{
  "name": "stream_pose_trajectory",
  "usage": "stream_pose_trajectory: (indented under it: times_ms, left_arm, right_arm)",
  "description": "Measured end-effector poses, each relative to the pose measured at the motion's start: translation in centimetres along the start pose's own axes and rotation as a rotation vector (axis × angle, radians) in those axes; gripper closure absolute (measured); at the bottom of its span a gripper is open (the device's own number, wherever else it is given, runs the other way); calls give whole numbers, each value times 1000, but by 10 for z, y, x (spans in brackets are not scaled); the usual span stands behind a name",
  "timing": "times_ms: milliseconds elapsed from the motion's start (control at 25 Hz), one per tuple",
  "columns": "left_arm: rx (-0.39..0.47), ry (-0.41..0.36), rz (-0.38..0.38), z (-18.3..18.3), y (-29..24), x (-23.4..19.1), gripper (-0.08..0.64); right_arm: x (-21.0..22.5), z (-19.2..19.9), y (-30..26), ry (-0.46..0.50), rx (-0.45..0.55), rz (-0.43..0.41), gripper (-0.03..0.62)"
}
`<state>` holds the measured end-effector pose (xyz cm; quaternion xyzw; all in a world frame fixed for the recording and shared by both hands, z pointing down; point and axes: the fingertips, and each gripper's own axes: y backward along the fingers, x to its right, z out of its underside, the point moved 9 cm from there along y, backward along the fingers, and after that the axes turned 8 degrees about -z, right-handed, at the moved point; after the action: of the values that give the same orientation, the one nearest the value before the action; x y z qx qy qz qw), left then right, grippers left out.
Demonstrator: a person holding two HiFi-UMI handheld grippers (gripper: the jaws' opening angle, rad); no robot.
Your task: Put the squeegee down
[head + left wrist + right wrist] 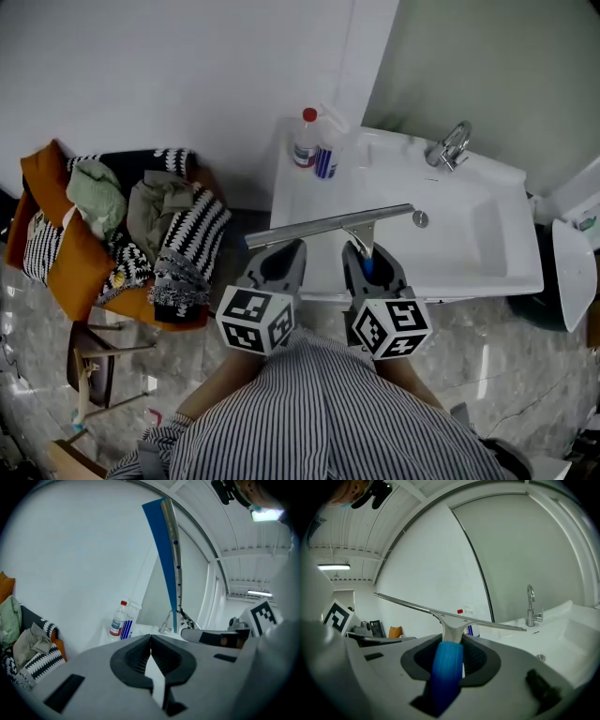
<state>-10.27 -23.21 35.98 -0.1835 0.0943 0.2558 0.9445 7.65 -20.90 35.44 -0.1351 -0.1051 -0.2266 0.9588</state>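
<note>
My right gripper [361, 255] [451, 644] is shut on the squeegee's blue handle [446, 670]. The squeegee [328, 225] has a long metal blade bar [440, 612] that lies crosswise over the front of the white sink [487, 239]. In the left gripper view the same squeegee [168, 555] stands up as a blue strip with a metal rail. My left gripper [281, 261] [150, 639] hangs beside the right one, under the bar's left end, with its jaws shut and nothing between them.
A clear bottle with a red cap [305, 141] [118, 619] and a spray bottle [328, 150] stand on the sink's back left corner. A chrome tap [452, 145] [531, 605] sits at the back. A basket of clothes [112, 230] stands left on the marble floor.
</note>
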Motion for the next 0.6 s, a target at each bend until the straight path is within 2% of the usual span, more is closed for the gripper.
stream_pose_trajectory:
  times_ms: [280,600]
  left_arm:
    - [-28,19,8,4,-14,-13,546]
    - [-41,48,8,14,-19,-7,546]
  right_arm:
    - [0,7,-17,-13,-29,3,480]
    - [11,11,-14,-17,-56,-3,480]
